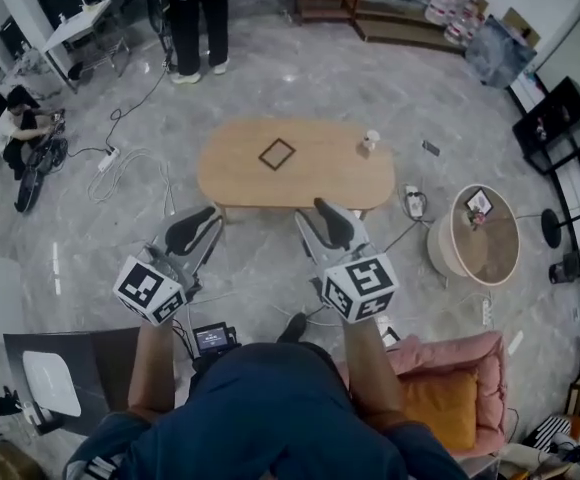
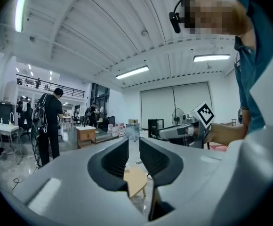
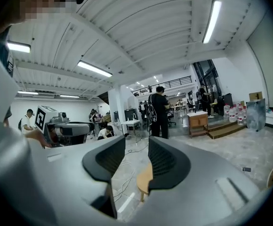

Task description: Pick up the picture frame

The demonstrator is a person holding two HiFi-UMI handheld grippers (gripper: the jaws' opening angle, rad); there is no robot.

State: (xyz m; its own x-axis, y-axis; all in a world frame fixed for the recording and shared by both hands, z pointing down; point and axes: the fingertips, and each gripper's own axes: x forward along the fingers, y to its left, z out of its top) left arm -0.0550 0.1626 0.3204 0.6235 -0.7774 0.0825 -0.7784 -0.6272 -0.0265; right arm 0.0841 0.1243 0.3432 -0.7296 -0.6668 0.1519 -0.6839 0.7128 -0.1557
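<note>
Grey marbled floor, strewn with cables, spreads round a low oval wooden table (image 1: 230, 173), and the picture frame (image 1: 277, 153) lies flat near its middle, a small dark square outline, with a pale cup (image 1: 369, 144) standing well apart toward the right end. Both tools are held out short of the table: the left gripper (image 1: 192, 230) has its fingers a narrow slot apart with nothing between them, and the right gripper (image 1: 332, 223) shows a somewhat wider gap, also empty. The frame looks thin and flush with the wood, so fingers arriving nearly level would likely skid over it or push it along instead of getting under an edge. The left slot seems too tight to admit a rim. The floor cables could catch a foot.
</note>
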